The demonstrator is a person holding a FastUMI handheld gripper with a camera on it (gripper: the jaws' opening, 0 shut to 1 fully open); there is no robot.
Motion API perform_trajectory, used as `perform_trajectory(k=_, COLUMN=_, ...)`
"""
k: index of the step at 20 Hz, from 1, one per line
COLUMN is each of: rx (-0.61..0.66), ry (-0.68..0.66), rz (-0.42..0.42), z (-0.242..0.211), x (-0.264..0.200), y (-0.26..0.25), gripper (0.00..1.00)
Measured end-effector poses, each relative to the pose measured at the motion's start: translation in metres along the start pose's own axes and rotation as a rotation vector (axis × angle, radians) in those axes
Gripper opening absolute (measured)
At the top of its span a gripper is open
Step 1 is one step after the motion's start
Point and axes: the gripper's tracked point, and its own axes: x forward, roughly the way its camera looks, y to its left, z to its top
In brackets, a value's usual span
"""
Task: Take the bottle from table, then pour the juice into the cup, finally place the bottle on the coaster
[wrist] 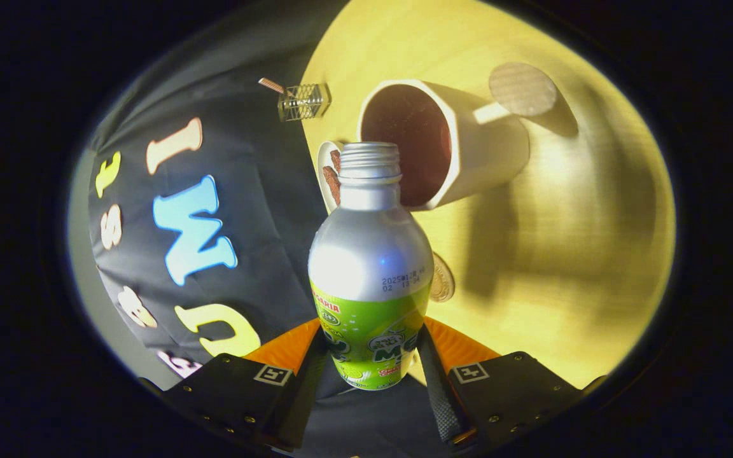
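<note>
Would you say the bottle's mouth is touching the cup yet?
Cannot tell: in the gripper view the bottle, clamped between the gripper fingers, overlaps the cup rim, with no visible gap or contact.

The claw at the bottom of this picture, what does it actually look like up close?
The claw has two black fingers with a textured, ribbed grip surface on their inner sides. Behind them sit orange wedge-shaped parts, and below those two flat black blocks with small screws. Each block carries a little square black-and-white marker. No cables or sleeve can be seen.
</note>
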Motion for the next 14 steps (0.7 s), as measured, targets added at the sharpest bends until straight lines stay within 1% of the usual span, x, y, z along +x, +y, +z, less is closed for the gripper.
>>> perform_trajectory(k=5, rx=-0.197, ry=-0.048, rz=-0.059, z=-0.005, x=0.009, y=-0.021, gripper=0.76)
perform_trajectory(k=9, rx=-0.386, ry=-0.088, rz=-0.101, z=-0.003, x=0.013, y=-0.031, gripper=0.76)
perform_trajectory(k=14, rx=-0.595, ry=-0.157, rz=-0.139, z=0.002, x=0.027, y=-0.033, gripper=0.76)
